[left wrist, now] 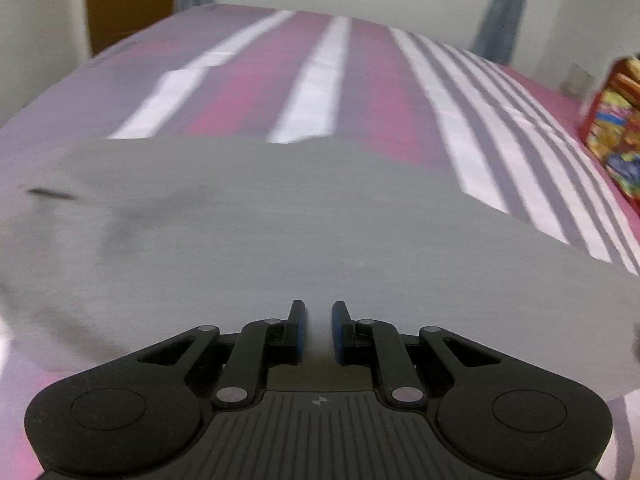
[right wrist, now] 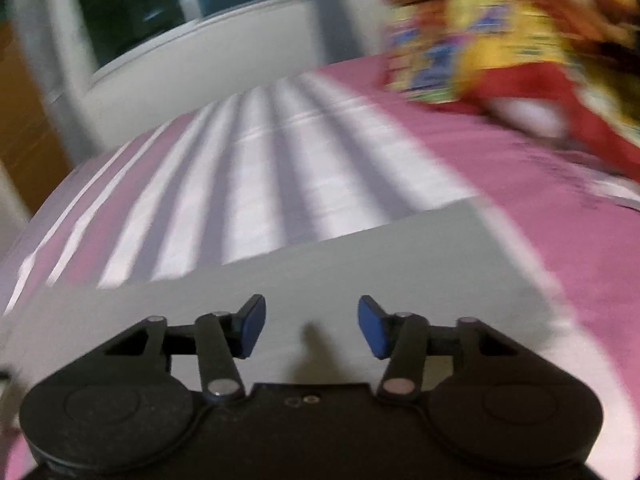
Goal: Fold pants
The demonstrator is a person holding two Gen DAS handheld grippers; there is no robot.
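Note:
The grey pants lie flat on a pink, white and grey striped bed sheet. My left gripper has its blue-padded jaws nearly closed, and grey fabric of the pants fills the narrow gap between them at the near edge. In the right wrist view the pants show a straight far edge. My right gripper is open over the pants with nothing between the jaws. Both views are motion-blurred.
A colourful red and yellow pillow or bundle lies at the right side of the bed and also shows in the left wrist view. A window and white wall stand behind the bed. A brown door is at the far left.

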